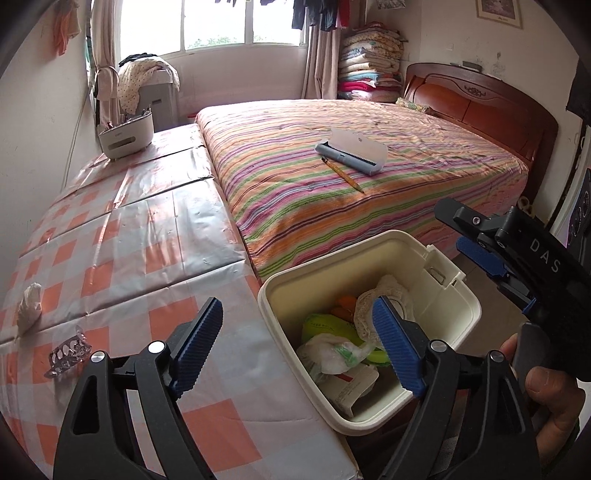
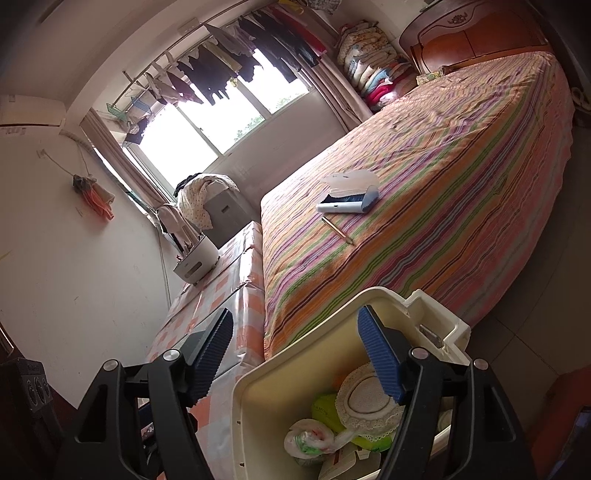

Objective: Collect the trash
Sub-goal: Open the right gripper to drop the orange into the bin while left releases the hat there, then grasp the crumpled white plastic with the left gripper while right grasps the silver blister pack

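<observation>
Your left claw (image 1: 299, 345) stands wide apart and empty, one ribbed blue pad over the cream plastic bin (image 1: 436, 258). Your right claw (image 2: 295, 354) is apart too – nothing gripped. On the glossy checkered tabletop (image 1: 147, 229) lie a crumpled tissue (image 1: 29, 308) and a foil blister pack (image 1: 68, 356).

bin (image 1: 436, 295) floor: hidden under the trash
carton (image 1: 354, 387) print: too small to read
left gripper (image 1: 299, 347) right finger: covers part of the lace piece (image 1: 369, 299)
hand (image 1: 550, 398): cut off at right edge
headboard (image 2: 476, 33): cut off at top edge
</observation>
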